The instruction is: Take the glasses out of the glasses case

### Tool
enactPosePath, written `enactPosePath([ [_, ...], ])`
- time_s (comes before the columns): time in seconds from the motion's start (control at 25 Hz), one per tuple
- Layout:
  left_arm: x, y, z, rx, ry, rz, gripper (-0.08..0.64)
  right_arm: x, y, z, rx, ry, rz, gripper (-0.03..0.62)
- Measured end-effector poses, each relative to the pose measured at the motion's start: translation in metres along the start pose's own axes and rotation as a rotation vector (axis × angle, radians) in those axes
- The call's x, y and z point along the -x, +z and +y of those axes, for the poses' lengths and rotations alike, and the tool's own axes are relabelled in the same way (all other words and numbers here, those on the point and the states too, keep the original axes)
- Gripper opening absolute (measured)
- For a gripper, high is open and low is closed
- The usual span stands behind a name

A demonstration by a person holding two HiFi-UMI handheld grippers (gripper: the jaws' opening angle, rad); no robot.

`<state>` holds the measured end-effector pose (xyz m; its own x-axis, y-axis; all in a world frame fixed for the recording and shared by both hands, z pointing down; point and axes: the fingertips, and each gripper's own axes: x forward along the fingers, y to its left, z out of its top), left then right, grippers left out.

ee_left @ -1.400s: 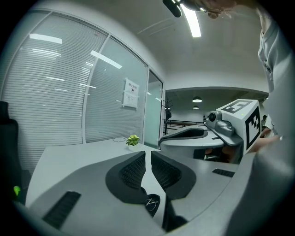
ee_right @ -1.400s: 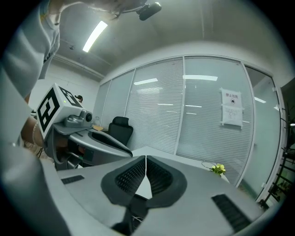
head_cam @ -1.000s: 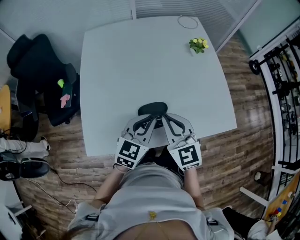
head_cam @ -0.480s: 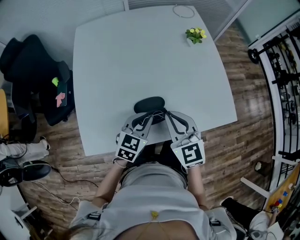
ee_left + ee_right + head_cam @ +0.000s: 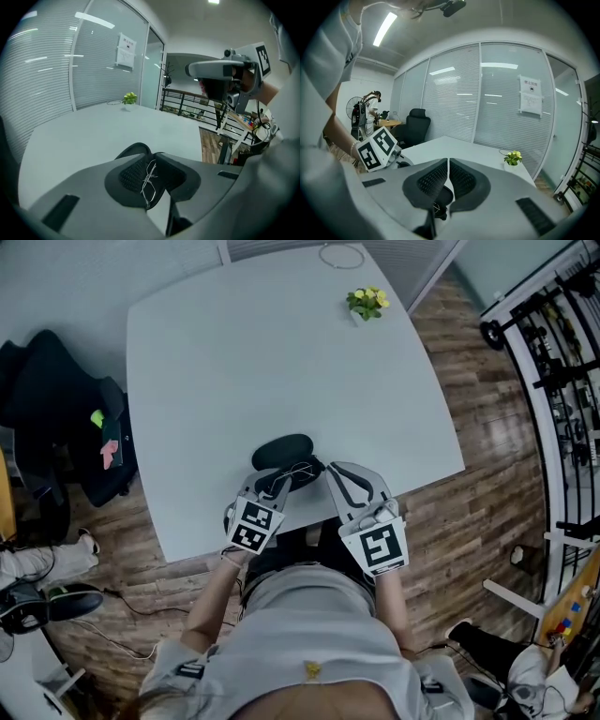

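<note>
Left gripper view: left gripper fingers clamped on wire glasses, at the near rim of the dark case on the desk. Right gripper fingers together, empty. Extraction step under way, likely; next, draw the glasses clear gently.

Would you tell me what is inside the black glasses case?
Nothing visible: the glasses are at the case edge, pinched by the left gripper. The jaws cover that end; the dark inside is unclear.
</note>
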<state>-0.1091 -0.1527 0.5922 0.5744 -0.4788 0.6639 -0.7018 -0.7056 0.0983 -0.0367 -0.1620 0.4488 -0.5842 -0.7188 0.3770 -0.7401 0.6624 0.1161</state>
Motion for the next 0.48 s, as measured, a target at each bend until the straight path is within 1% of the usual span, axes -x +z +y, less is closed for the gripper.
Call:
enactPosePath([
  [0.16, -0.016, -0.018, 0.002, -0.077, -0.013, 0.086, 0.071, 0.003, -0.005, -0.007, -0.01, -0.016, 0.009, 0.02],
  [0.48, -0.046, -0.045, -0.005, -0.282, -0.067, 0.258, 0.071, 0.011, -0.017, -0.025, -0.028, -0.045, 0.032, 0.02],
])
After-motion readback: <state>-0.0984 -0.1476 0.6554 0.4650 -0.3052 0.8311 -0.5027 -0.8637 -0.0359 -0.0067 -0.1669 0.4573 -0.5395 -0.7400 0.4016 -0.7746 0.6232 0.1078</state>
